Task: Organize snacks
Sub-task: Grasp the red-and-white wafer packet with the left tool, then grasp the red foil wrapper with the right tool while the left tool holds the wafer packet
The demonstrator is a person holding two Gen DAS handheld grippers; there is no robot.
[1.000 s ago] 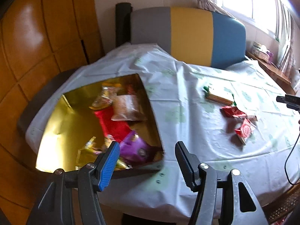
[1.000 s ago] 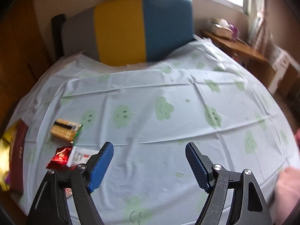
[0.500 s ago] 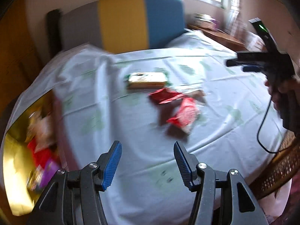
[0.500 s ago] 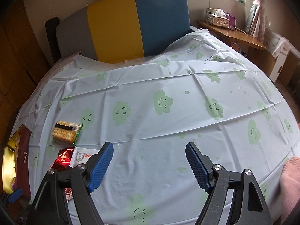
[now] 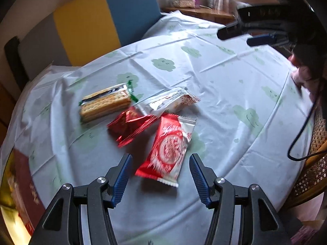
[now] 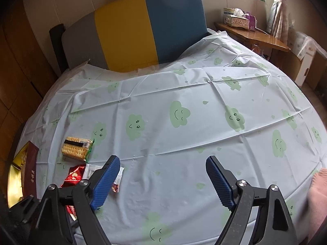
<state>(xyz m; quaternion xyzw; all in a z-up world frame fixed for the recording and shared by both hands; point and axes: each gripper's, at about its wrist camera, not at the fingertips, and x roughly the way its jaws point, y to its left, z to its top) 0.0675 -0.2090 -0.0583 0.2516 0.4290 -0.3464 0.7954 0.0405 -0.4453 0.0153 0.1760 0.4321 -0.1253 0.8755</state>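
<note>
In the left wrist view my open, empty left gripper (image 5: 160,171) hovers just in front of a red-and-white snack packet (image 5: 168,147). Behind it lie a crumpled red packet (image 5: 130,125), a silver-white packet (image 5: 167,102) and a cracker pack (image 5: 105,104). The gold box (image 5: 10,200) with a dark red wall is at the far left. In the right wrist view my right gripper (image 6: 161,175) is open and empty above bare cloth; the cracker pack (image 6: 76,148), red packet (image 6: 74,173) and gold box (image 6: 15,179) sit to its left.
The round table carries a pale cloth with green clouds (image 6: 184,122). A grey, yellow and blue chair back (image 6: 143,28) stands behind it. A wooden side table with a tissue box (image 6: 238,18) is at the far right. A wicker chair (image 5: 314,163) is at the right edge.
My left gripper has swung right from over the gold box to the loose packets and come close to the red-and-white one. The right gripper has barely moved.
</note>
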